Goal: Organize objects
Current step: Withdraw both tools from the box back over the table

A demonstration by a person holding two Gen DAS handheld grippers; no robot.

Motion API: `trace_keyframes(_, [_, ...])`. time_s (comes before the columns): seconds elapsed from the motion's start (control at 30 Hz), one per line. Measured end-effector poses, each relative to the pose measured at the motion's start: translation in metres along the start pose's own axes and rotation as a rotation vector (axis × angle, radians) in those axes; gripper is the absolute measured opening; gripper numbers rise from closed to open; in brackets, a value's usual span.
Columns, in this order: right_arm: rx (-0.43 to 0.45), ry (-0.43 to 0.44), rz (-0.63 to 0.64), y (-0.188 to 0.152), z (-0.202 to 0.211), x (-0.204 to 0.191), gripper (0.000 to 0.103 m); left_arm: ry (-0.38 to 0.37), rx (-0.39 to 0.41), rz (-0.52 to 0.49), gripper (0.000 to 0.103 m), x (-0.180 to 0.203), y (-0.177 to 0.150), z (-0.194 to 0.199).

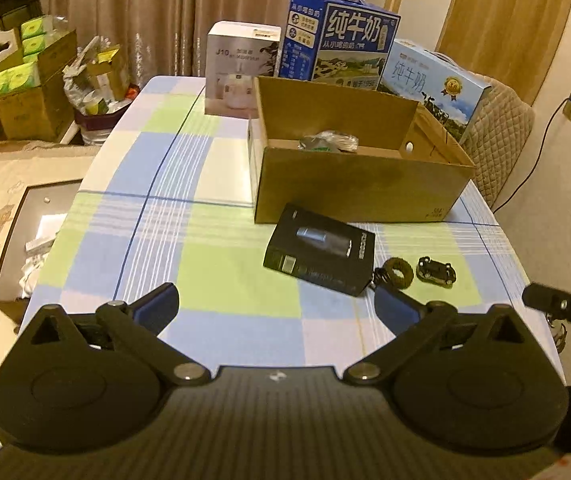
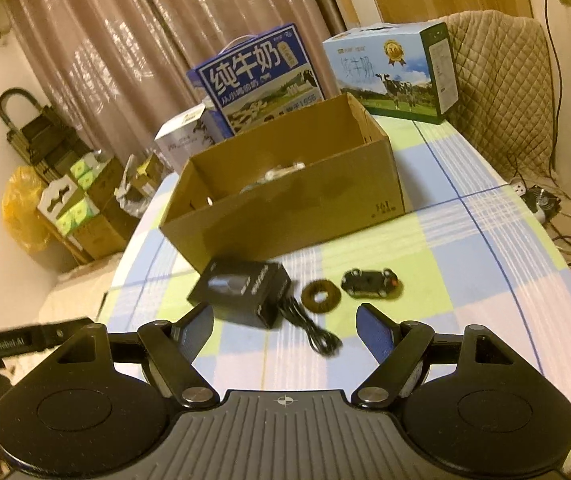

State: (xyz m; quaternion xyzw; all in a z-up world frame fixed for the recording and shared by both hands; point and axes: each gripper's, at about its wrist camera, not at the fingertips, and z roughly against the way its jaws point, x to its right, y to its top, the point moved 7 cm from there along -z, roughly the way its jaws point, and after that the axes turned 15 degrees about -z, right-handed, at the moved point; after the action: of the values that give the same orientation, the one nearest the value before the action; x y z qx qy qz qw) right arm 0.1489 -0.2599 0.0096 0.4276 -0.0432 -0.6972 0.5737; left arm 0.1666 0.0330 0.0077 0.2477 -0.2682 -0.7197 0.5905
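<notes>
Left gripper [image 1: 275,304] and right gripper [image 2: 283,326]: jaws spread, pinching nothing. Ahead on the checked desk [image 1: 157,216] (before the open cardboard box [image 1: 361,184]): glossy black box [image 1: 319,250], braided ring [image 1: 396,272], black toy car [image 1: 436,271]

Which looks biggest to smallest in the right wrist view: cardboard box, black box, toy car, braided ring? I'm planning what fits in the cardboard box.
1. cardboard box
2. black box
3. toy car
4. braided ring

The toy car and braided ring look close in size, so that order is unsure.
</notes>
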Motion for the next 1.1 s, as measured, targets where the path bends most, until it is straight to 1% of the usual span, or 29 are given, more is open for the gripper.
trace_keyframes(0.17, [-0.014,-0.002,0.017,-0.016,0.008,0.003,0.076,0.003,-0.008,-0.004,0.102,0.004,-0.011,0.008])
trace_keyframes(0.33, [-0.019,0.002,0.021,-0.022,0.013,0.005,0.076,0.005,-0.013,-0.015,0.102,0.009,-0.016,0.011])
trace_keyframes(0.67, [-0.024,-0.007,0.028,-0.028,0.016,0.011,0.076,-0.001,-0.025,-0.034,0.102,0.016,-0.022,0.010])
trace_keyframes(1.1, [-0.027,-0.019,0.037,-0.028,0.011,0.015,0.076,-0.017,-0.040,-0.044,0.102,0.023,-0.022,0.000])
